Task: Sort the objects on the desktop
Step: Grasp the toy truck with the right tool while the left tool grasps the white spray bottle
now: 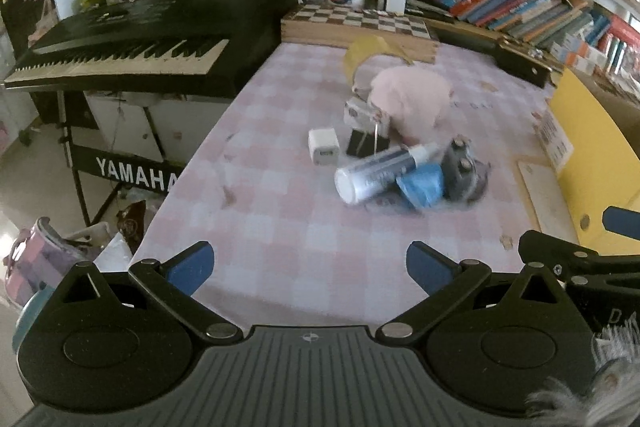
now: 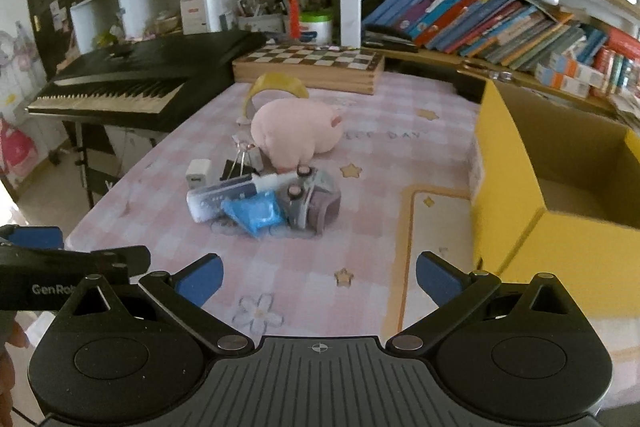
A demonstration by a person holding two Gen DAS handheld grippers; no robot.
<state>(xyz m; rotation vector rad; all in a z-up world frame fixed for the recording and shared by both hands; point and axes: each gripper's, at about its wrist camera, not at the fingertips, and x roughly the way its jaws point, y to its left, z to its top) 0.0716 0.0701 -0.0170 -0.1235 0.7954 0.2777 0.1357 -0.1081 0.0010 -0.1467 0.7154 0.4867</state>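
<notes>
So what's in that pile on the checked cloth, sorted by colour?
Pink: 1, plush pig
White: 2, charger cube, tube
Blue: 1, packet
Black: 1, binder clip
Grey: 1, toy car
Yellow: 1, curved yellow thing
Total: 7

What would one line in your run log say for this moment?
left gripper: open, empty | right gripper: open, empty | pile: untouched on table | yellow box: open
</notes>
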